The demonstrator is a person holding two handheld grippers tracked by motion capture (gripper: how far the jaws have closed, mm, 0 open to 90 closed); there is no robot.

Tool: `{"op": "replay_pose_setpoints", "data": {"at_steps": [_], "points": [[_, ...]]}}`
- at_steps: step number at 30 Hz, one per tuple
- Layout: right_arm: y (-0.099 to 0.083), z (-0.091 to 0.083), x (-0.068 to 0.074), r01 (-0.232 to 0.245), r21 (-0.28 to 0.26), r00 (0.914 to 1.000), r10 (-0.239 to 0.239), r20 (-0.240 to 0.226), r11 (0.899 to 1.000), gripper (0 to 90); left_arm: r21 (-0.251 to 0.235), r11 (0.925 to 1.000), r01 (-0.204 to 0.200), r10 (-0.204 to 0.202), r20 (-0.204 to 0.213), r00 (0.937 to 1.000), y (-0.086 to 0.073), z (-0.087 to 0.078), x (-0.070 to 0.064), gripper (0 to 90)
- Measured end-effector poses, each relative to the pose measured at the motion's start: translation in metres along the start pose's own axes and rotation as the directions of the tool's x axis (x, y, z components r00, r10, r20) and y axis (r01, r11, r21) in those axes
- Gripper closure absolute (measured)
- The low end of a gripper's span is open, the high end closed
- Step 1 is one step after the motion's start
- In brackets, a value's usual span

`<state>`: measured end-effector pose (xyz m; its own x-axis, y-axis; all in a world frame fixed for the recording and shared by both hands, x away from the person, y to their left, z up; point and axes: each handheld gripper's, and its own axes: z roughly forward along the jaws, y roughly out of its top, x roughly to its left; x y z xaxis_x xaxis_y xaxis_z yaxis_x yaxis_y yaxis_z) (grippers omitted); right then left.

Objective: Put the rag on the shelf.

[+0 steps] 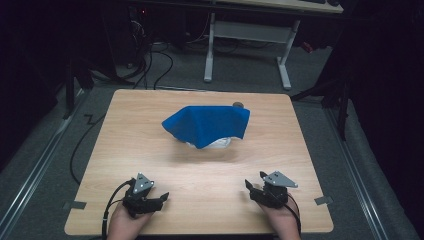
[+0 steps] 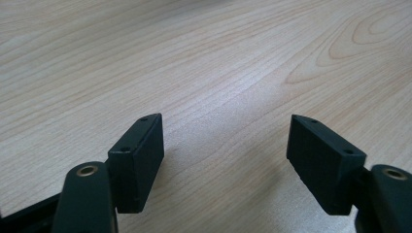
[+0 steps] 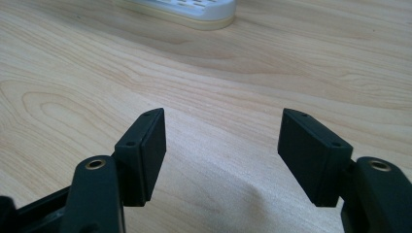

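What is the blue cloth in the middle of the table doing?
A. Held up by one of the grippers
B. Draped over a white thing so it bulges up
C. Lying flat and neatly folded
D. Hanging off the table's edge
B: the blue cloth humps up over a white thing peeking out beneath its near edge, while both grippers sit apart near the person.

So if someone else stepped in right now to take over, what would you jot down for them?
Left hand-held gripper: open, holding nothing, low over the near left of the table.
Right hand-held gripper: open, holding nothing, near right of the table.
Blue cloth: draped over a white object at the table's middle, toward the far side; the object's perforated edge peeks out in the right gripper view. A small dark thing sits behind the cloth.
Done: nothing visibly handled.
Left: probably reaching for the cloth and whatever it covers.
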<state>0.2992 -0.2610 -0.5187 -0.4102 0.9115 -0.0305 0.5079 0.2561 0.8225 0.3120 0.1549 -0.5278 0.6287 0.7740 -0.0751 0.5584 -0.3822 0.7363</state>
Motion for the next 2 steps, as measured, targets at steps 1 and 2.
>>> {"op": "replay_pose_setpoints", "data": {"at_steps": [1, 2], "points": [[-0.0006, -0.0001, -0.0006, -0.003, 0.003, 1.0000, 0.003, 0.000, 1.000, 34.9, -0.006, 1.0000, 0.007, -0.007, 0.006, 1.0000, -0.0001, -0.0007, 0.0011, 30.0], [-0.0006, -0.0005, -0.0010, -0.007, 0.007, 1.0000, 0.007, -0.001, 1.000, 34.8, -0.008, 0.9999, 0.013, -0.013, 0.013, 0.9998, 0.0000, -0.0017, 0.0022, 29.8]]}}
